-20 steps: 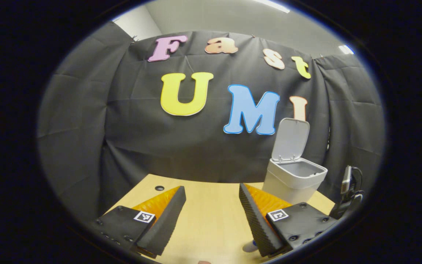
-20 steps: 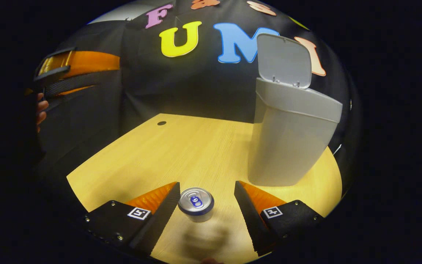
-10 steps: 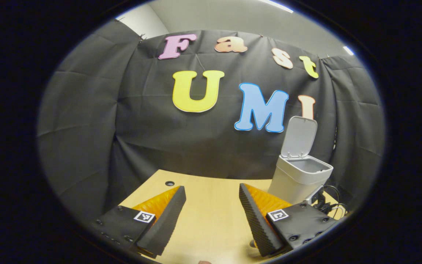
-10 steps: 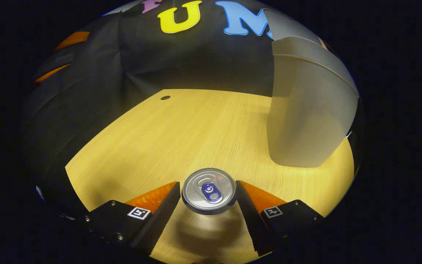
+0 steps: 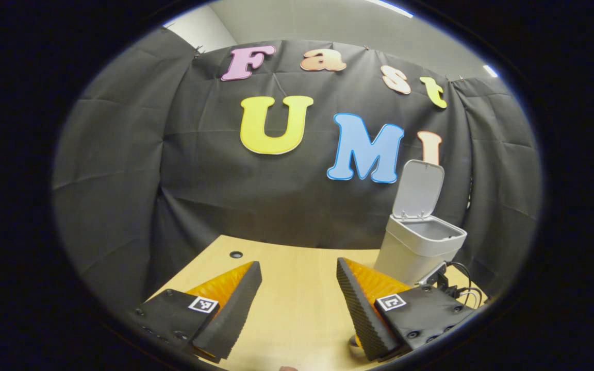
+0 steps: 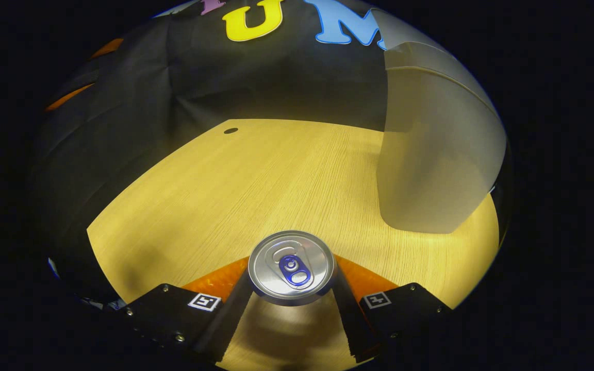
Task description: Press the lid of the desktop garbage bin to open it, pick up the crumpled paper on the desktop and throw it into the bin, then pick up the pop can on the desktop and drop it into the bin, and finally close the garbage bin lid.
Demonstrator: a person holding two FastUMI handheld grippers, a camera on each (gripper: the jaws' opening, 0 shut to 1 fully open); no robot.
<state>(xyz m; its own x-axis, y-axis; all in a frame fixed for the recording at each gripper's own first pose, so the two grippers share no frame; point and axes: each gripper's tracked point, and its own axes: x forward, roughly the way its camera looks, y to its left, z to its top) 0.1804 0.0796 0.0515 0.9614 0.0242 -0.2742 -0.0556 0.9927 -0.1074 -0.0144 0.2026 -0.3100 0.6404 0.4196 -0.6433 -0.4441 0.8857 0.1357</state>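
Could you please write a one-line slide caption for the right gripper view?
Right gripper closed on the upright pop can on the wooden desktop, with the garbage bin ahead.

black cloth wall (image 5: 121,154) hangs behind a light wooden table (image 6: 256,175); pale ceiling (image 5: 328,20) with strip lights above.

The left tool (image 5: 298,304) has two wedge-shaped fingers whose inner faces are ribbed foam pads (image 5: 355,304), backed by translucent ridged plastic. Each finger sits on a flat matte black mounting block (image 5: 423,314) studded with small round screws, and each block carries a small square white marker with a black pattern (image 5: 203,304). The right tool (image 6: 291,304) is built the same way: ridged plastic backing, black blocks with silver screws (image 6: 177,337), and a square black-and-white marker (image 6: 376,299) on each side.
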